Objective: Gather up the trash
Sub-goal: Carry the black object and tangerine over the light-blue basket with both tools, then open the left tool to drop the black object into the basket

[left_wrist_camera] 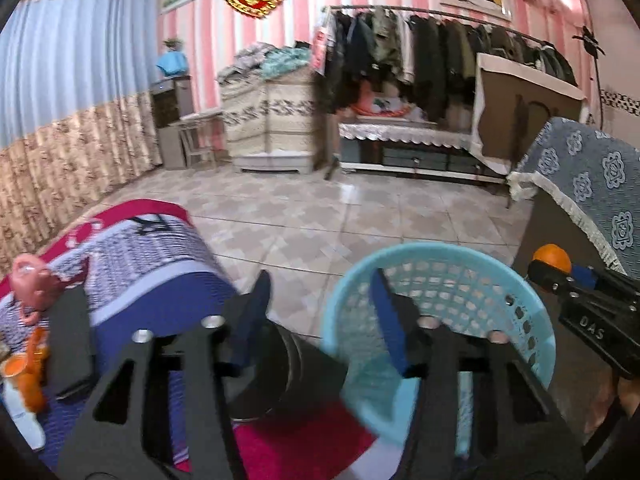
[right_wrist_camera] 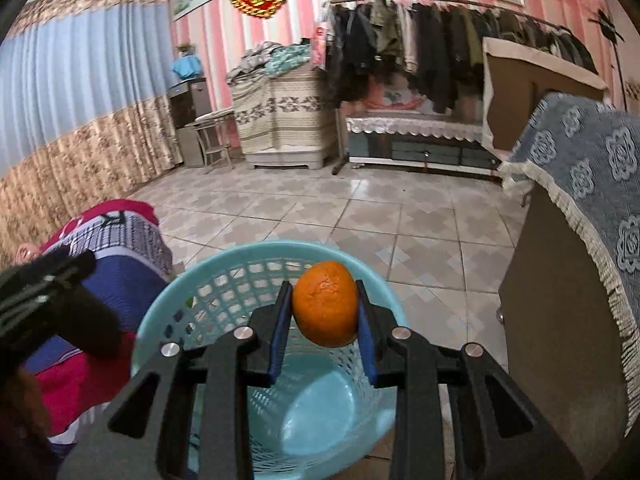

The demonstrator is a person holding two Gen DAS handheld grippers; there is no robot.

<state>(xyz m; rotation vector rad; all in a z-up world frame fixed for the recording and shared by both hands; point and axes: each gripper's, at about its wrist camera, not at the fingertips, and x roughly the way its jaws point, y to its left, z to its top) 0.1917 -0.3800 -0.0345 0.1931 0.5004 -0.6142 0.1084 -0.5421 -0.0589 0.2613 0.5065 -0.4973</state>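
A light-blue plastic waste basket (right_wrist_camera: 180, 292) stands on the tiled floor beside a cloth-covered table. My right gripper (right_wrist_camera: 325, 304) is shut on an orange tangerine (right_wrist_camera: 325, 308) and holds it just above the basket's mouth. The left wrist view shows the same tangerine (left_wrist_camera: 552, 258) and right gripper (left_wrist_camera: 560, 276) at the basket's (left_wrist_camera: 400, 252) right rim. My left gripper (left_wrist_camera: 320, 276) hovers over the table's edge and the basket's left rim, its blue pads (left_wrist_camera: 252, 316) apart with nothing pressed between them. A dark round object (left_wrist_camera: 288, 376) lies blurred below it.
The table (left_wrist_camera: 160, 256) carries a red, blue and white cloth, a pink figurine (left_wrist_camera: 30, 276), an orange toy (left_wrist_camera: 32, 376) and a flat black item (left_wrist_camera: 72, 340). A cabinet under a blue flowered cloth (right_wrist_camera: 580, 184) stands close on the right. Beyond is open tiled floor (right_wrist_camera: 360, 208).
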